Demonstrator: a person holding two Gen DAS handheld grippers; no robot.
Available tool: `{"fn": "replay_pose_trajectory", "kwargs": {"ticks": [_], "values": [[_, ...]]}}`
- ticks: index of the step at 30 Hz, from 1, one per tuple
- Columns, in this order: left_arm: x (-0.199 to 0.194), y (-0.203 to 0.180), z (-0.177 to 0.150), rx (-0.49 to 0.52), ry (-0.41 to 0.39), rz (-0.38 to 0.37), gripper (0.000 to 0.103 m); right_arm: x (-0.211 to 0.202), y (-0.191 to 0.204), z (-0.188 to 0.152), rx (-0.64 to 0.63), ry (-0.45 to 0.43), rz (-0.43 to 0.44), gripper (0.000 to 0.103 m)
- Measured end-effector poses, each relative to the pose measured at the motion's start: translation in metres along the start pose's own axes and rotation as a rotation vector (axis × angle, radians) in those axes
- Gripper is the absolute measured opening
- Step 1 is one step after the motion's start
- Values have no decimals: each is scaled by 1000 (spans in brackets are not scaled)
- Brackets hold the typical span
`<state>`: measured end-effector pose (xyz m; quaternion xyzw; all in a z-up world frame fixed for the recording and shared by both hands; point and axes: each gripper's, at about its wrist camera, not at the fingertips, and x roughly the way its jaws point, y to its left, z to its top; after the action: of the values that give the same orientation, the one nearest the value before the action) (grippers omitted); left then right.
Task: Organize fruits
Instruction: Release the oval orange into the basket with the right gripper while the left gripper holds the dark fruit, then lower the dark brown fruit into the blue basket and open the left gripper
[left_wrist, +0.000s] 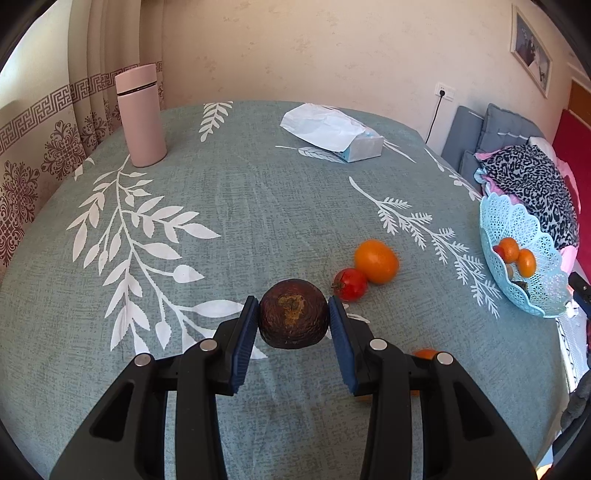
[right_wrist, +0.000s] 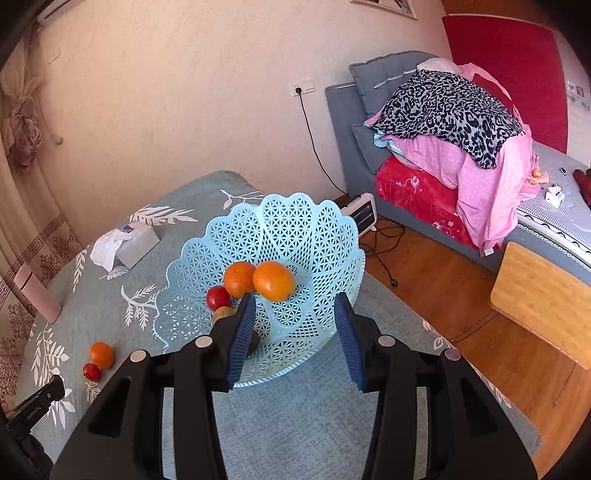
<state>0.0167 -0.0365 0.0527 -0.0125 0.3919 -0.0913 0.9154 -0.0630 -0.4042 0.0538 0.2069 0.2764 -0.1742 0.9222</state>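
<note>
My left gripper (left_wrist: 293, 306) is shut on a dark brown wrinkled round fruit (left_wrist: 293, 330), both blue pads pressing its sides just above the tablecloth. An orange (left_wrist: 376, 260) and a small red fruit (left_wrist: 350, 284) lie together beyond it, and another orange (left_wrist: 424, 353) peeks out behind the right finger. My right gripper (right_wrist: 293, 299) hangs open over the light blue lattice basket (right_wrist: 295, 206), with nothing between its pads. The basket holds two oranges (right_wrist: 273, 280), a red fruit (right_wrist: 218, 297) and a yellowish-brown fruit (right_wrist: 223, 313).
A pink flask (left_wrist: 142, 114) stands at the table's far left and a tissue pack (left_wrist: 332, 133) lies at the far middle. The basket (left_wrist: 517, 221) sits near the table's right edge. Beyond that edge are wooden floor, a small heater (right_wrist: 362, 210) and a bed with piled bedding.
</note>
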Motion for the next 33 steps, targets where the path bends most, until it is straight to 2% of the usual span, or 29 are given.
{"fn": "replay_pose_trajectory", "kwargs": {"ticks": [7,16,21,33], "values": [[-6,-32,6,57,-7,-35,39,-7,-16,2,26,-37,-16,47],[-13,-96,20,169,-32,-130,39,-10,-28,2,46,-57,-11,47],[-9,-136,25,224,-37,-218,39,-13,-34,8,68,-71,4,47],[10,-234,24,331,12,-416,39,-34,-57,24,147,-126,11,47]]}}
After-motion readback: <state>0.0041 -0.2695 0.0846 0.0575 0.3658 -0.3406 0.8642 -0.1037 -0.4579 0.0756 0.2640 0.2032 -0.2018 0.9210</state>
